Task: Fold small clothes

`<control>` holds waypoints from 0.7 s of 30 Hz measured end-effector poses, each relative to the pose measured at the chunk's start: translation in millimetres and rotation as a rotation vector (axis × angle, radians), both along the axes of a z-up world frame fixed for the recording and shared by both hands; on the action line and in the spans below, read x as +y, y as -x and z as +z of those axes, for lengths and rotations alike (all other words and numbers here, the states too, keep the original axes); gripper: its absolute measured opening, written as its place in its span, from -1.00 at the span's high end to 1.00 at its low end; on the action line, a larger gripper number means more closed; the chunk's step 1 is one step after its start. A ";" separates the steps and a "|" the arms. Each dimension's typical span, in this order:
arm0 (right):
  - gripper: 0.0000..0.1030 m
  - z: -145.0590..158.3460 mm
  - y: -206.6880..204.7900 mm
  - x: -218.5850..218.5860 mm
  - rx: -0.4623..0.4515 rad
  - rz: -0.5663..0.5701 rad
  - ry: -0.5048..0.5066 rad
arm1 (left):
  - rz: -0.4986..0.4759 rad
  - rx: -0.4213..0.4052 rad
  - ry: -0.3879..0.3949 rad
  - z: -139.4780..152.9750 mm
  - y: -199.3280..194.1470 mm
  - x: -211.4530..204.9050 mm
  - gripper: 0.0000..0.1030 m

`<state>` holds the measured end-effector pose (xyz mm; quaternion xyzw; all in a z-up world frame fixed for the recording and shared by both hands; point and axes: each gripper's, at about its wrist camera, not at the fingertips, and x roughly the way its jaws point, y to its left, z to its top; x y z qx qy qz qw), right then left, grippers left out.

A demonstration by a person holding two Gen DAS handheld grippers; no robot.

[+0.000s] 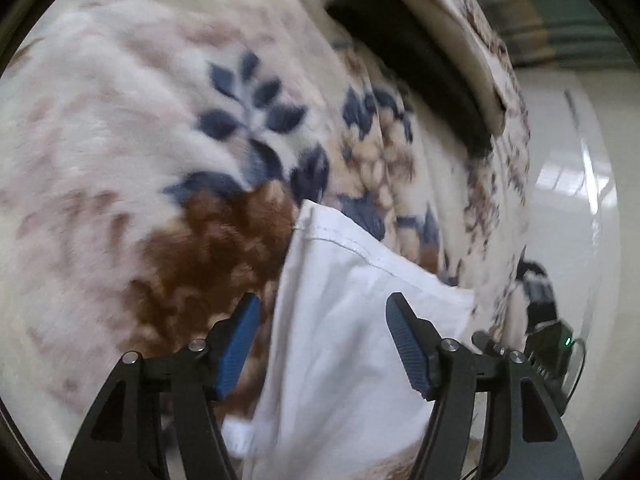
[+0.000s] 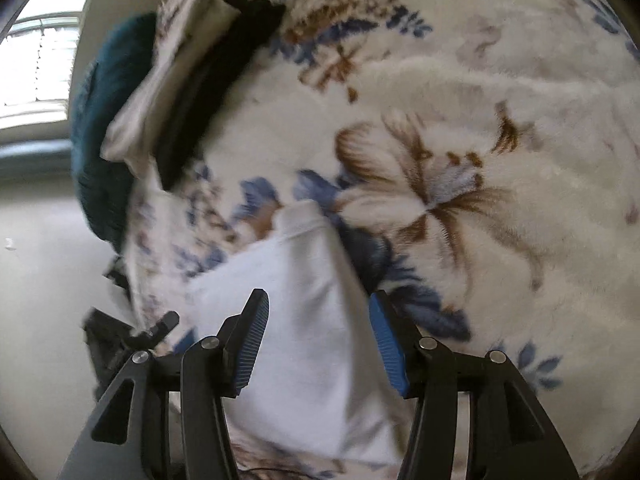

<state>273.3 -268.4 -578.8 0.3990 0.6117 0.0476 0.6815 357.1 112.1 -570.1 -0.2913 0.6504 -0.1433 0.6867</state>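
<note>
Left wrist view: the left gripper (image 1: 323, 344) hangs over a white cloth (image 1: 352, 320) lying on a fluffy floral blanket (image 1: 120, 128), jaws spread wide with nothing in them. The cloth runs up between the fingers to a stitched hem (image 1: 344, 242) at the far end, so my guess is it's lined up to grab a near edge for a fold. The blanket's edge drops off on the right to a shiny floor (image 1: 580, 200), so the free room is to the left. There's a dark garment (image 1: 420, 64) further back, well apart from the cloth, and the other gripper peeks in low right. Right wrist view: the right gripper (image 2: 318, 344) is the same deal, jaws wide open and empty, the cloth under and between its fingers, narrowing toward a far corner. Here the drop-off sits on the left and lots of open blanket on the right. It's blurry, so I can't tell if either one touches the fabric.
</note>
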 end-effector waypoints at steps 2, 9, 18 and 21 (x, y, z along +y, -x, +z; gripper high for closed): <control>-0.05 -10.6 -7.0 2.2 0.006 0.009 0.003 | -0.021 -0.047 -0.003 2.4 -4.1 -8.8 0.89; 0.95 -0.6 -31.7 7.1 -0.064 -0.017 0.094 | -0.062 -0.052 -0.029 -3.3 -22.7 -14.6 0.93; 0.09 1.7 -19.6 -10.3 0.043 0.043 0.142 | -0.027 0.016 -0.047 27.8 37.6 32.7 0.15; 0.08 9.8 10.8 -14.6 0.062 0.052 0.159 | 0.073 0.088 -0.020 37.4 93.6 48.6 0.15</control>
